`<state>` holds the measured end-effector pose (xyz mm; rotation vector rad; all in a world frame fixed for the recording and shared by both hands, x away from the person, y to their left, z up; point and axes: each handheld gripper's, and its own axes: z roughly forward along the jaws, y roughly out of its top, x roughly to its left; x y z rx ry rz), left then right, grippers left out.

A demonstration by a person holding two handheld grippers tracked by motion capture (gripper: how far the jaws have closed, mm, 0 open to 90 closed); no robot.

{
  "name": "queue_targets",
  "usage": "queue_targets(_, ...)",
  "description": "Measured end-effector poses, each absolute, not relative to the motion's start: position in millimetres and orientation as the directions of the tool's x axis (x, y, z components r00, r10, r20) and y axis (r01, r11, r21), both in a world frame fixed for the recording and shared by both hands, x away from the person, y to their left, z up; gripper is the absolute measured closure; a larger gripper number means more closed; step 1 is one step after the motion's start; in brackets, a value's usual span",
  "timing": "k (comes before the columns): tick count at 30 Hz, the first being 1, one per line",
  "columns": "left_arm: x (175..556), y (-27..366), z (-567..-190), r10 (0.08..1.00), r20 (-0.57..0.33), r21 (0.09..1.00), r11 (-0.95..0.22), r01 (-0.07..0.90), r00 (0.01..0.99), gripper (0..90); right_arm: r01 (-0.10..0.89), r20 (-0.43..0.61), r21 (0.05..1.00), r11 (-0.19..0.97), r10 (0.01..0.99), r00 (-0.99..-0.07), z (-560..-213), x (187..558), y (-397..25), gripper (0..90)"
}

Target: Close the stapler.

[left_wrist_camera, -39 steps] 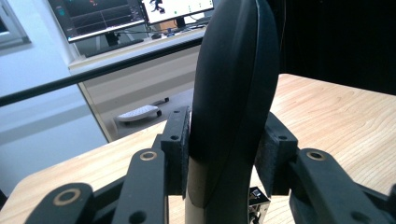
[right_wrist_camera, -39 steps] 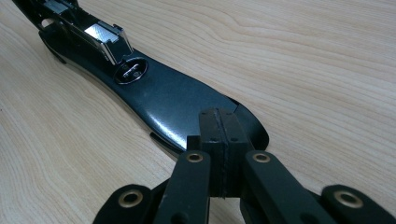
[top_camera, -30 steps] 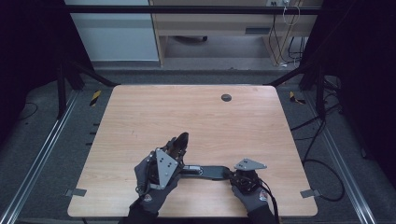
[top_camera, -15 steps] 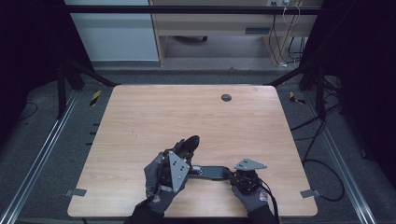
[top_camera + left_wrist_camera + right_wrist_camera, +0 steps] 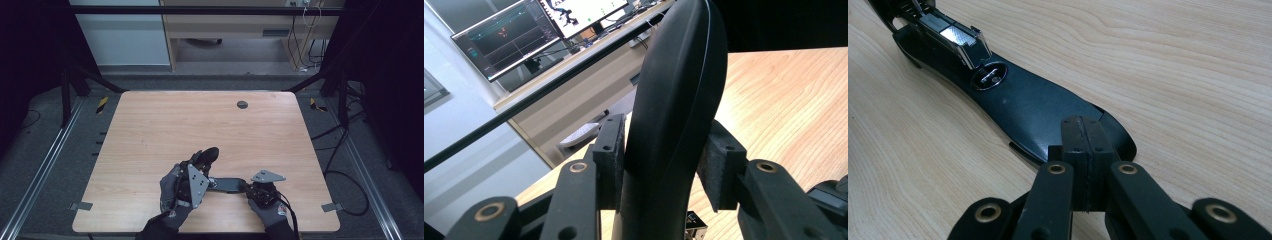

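Observation:
A black stapler lies swung open near the table's front edge. Its flat base [image 5: 229, 184] [image 5: 1033, 110] rests on the wood, with the round metal anvil [image 5: 990, 77] and the shiny magazine [image 5: 954, 39] at its hinge end. My left gripper [image 5: 202, 163] [image 5: 669, 160] is shut on the stapler's curved black top arm [image 5: 210, 154] [image 5: 679, 75], which stands up from the hinge. My right gripper [image 5: 248, 188] [image 5: 1083, 137] is shut, pads together, with its tip resting on the base's free end.
The wooden table [image 5: 200, 120] has a small round dark grommet [image 5: 242, 104] near its far edge. Metal frame rails run along both sides. A bench stands behind the table, and monitors [image 5: 524, 30] glow beyond it in the left gripper view.
My left gripper has moved to the right and slightly up, swinging the stapler's top arm more upright. The right gripper and the base have stayed put.

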<state>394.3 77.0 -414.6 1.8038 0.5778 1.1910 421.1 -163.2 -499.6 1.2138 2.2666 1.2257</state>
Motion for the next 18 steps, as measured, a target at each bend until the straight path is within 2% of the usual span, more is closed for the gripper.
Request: queue_targets(18,394,57,-426,0.685,0.591,0.785,-0.61,-0.107,0.426,57.0,0.549,0.144,0.791,0.271,0.789,-0.598,-500,421,-164,90.0)
